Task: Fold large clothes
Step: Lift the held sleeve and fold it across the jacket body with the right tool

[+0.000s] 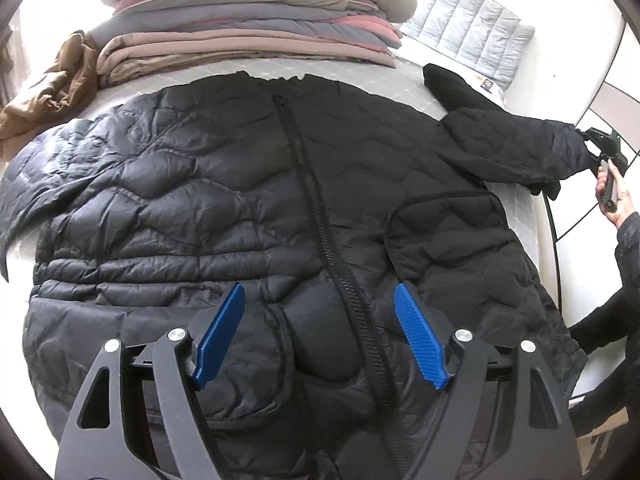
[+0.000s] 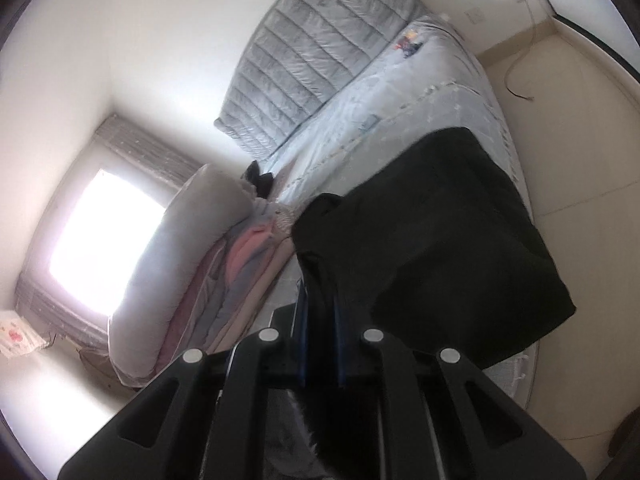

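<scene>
A black quilted puffer jacket [image 1: 240, 208] lies front-up and zipped on the bed, hem toward me. My left gripper [image 1: 320, 312] hovers open over the lower front, its blue pads either side of the zipper [image 1: 320, 216], holding nothing. The jacket's right sleeve [image 1: 516, 148] is stretched out past the bed's edge. My right gripper [image 1: 596, 148] is shut on the sleeve's cuff there. In the right wrist view the right gripper [image 2: 322, 320] is closed on black fabric [image 2: 320, 272], and the sleeve's end fills the lower middle.
A stack of folded blankets and clothes [image 1: 256, 28] sits at the back of the bed [image 1: 400, 80]. A brown garment [image 1: 48, 92] lies crumpled at the left. A grey quilt [image 2: 316, 48] leans on the wall. A black folded garment [image 2: 440, 240] lies on the mattress. Tiled floor is at right.
</scene>
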Demonstrator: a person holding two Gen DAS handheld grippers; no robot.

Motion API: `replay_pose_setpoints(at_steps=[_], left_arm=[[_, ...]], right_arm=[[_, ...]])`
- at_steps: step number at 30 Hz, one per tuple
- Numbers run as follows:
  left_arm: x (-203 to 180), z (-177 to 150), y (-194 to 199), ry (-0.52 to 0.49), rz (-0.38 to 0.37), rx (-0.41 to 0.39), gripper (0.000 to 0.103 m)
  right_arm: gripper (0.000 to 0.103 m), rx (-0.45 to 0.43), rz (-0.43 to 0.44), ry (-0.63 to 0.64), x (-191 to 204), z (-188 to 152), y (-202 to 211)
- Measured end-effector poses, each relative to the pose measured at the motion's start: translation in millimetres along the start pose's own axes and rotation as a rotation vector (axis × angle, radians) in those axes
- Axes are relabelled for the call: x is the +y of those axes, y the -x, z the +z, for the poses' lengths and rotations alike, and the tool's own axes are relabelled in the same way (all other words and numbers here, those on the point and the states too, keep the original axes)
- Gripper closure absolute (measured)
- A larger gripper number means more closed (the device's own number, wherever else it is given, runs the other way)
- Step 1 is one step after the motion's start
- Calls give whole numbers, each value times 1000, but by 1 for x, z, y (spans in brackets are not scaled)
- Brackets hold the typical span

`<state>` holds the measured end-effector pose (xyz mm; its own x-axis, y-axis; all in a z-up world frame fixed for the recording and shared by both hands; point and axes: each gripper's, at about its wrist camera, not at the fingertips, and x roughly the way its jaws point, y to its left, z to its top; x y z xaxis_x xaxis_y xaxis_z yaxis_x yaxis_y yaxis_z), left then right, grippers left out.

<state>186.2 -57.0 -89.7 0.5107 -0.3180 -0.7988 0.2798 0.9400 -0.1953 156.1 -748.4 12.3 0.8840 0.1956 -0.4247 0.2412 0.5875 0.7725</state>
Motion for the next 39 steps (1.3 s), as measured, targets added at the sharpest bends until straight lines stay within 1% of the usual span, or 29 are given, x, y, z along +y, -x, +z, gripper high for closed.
replay_pose_setpoints(at_steps=[8,13,18,27,34,39], left_arm=[[6,-3,13,-60,138,-68,24],[11,-6,18,-85,190,-90,23],[17,-10,21,-98,233,-101,22],[28,-16,29,-81,250,-124,19],[36,-17,33,-64,231,-137,19],[45,-19,35,-37,213,-141,19]], right_arm=[[92,24,90,97,86,-11,-7],[92,58,139,162,143,-29,-23],[92,105,199,215,197,-56,-47],[92,193,275,279,265,-108,-87],[92,245,326,288,297,-144,-113],[92,291,380,269,319,-185,-140]])
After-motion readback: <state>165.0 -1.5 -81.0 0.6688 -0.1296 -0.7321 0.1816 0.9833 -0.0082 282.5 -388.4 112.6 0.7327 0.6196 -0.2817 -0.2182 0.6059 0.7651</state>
